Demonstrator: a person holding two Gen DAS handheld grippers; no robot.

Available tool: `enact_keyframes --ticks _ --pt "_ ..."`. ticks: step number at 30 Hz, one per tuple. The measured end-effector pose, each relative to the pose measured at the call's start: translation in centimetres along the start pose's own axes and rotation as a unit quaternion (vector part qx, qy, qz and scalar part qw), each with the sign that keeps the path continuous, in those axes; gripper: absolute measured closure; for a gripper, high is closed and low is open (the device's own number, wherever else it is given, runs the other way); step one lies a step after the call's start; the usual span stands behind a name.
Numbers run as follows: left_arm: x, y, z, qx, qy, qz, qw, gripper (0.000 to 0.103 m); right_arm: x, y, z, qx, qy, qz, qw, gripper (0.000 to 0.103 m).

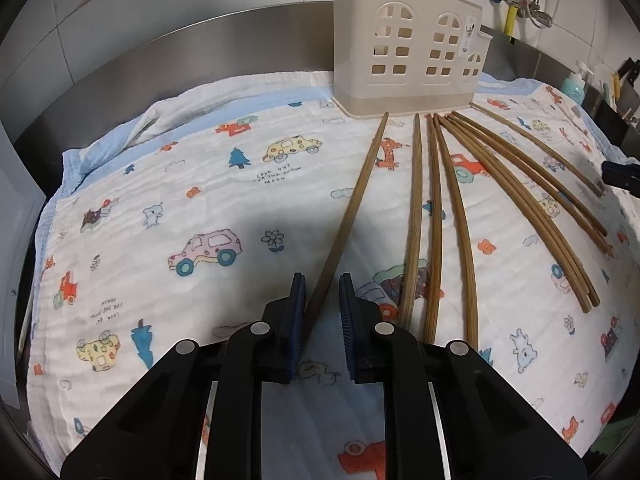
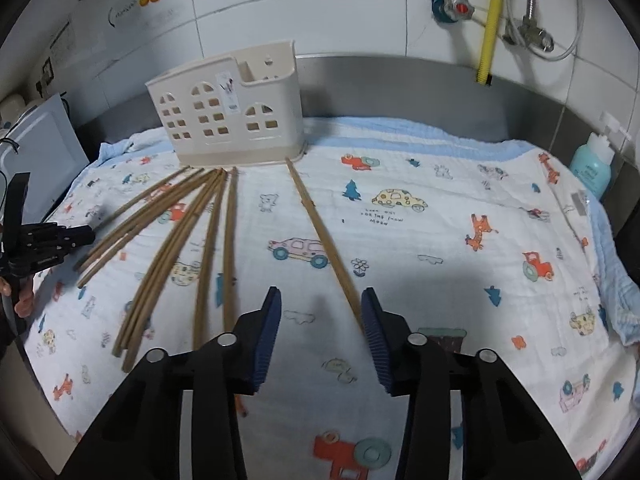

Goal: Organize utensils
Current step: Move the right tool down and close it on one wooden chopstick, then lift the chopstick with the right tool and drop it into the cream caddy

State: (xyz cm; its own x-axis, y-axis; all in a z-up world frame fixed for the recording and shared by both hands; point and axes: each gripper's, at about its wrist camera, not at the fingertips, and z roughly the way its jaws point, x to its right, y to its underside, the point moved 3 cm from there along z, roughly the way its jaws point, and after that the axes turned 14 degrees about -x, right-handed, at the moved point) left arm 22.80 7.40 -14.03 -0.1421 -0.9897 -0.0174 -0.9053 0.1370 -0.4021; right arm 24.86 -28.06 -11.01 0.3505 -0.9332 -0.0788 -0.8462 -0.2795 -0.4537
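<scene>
Left tongs (image 1: 322, 294) part-spread astride the lone chopstick (image 1: 352, 210) lying toward the holder (image 1: 404, 44) at 12 o'clock, right tongs (image 2: 322, 312) spread wide: judged best to pinch squarely before lifting.

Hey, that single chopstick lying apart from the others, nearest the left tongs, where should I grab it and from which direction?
Take the chopstick near its thick near end, coming straight down from above with the left tongs straddling it crosswise. It lies flat on the blanket, apart from the other chopsticks, so each pad has room beside it.
</scene>
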Motion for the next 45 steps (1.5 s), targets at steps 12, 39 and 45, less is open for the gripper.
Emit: enact_keyframes --ticks 12,39,45 --pt "0.2 -0.1 0.1 0.011 0.003 -0.001 0.9999 0.086 1.2 -1.4 3.9 -0.028 0.014 -0.017 0.999 0.083" --pt "1.3 -0.3 0.4 -0.004 -0.023 0.009 0.9997 0.092 -1.2 -0.3 0.0 0.028 0.023 -0.012 0.999 0.096" --pt "1.5 0.2 -0.2 -0.001 -0.019 -0.015 0.9997 0.094 -1.9 0.3 -2.2 0.049 0.019 -0.008 0.999 0.096"
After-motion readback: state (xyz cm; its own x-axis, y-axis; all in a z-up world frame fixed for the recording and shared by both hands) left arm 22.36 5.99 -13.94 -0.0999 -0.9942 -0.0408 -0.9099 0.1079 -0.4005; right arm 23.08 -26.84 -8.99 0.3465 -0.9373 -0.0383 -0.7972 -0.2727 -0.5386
